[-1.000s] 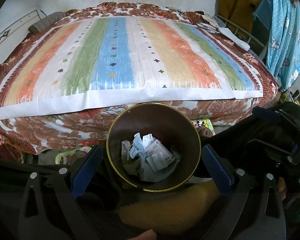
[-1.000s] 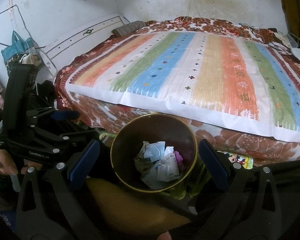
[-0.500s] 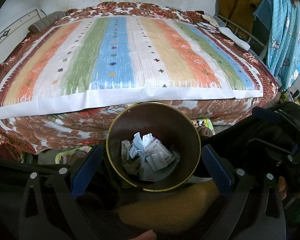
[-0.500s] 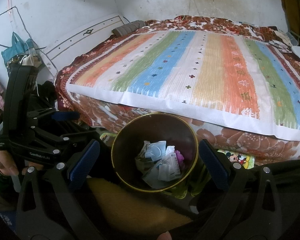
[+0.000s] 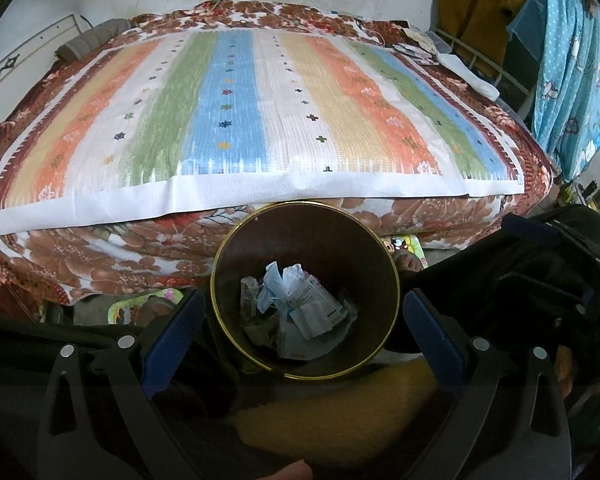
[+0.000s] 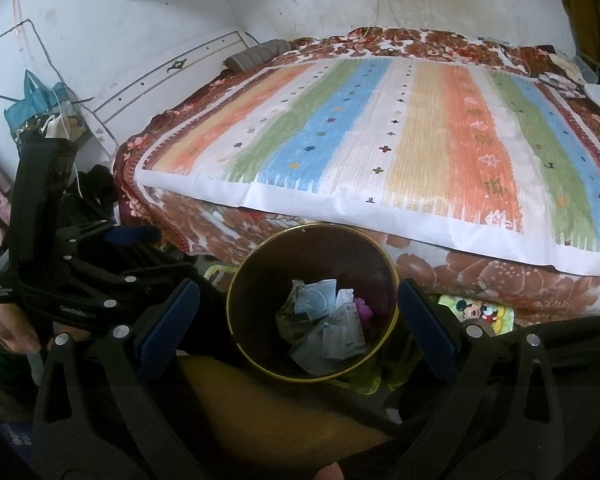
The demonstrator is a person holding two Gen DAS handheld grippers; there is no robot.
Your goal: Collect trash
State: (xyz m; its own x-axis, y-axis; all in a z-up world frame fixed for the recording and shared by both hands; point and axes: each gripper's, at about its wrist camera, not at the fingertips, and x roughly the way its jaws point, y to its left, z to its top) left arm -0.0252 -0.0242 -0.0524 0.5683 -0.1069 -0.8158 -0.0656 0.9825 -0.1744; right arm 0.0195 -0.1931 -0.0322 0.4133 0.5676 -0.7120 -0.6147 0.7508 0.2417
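A round dark brown bin with a gold rim (image 5: 236, 332) stands on the floor in front of the bed, also in the right wrist view (image 6: 244, 344). Crumpled white and pale blue paper and wrappers (image 5: 296, 312) lie in its bottom, seen too in the right wrist view (image 6: 328, 328). My left gripper (image 5: 304, 332) is open and empty, its blue-padded fingers either side of the bin, above it. My right gripper (image 6: 298, 320) is likewise open and empty above the bin. The left gripper's body (image 6: 60, 276) shows at the left of the right wrist view.
A bed with a striped mat (image 5: 260, 120) fills the background beyond the bin. Small items (image 5: 416, 54) lie at its far right corner. A yellow-brown fuzzy cloth (image 5: 340, 412) lies near the bin. Blue curtains (image 5: 572, 60) hang right. A blue bag (image 6: 32, 100) hangs left.
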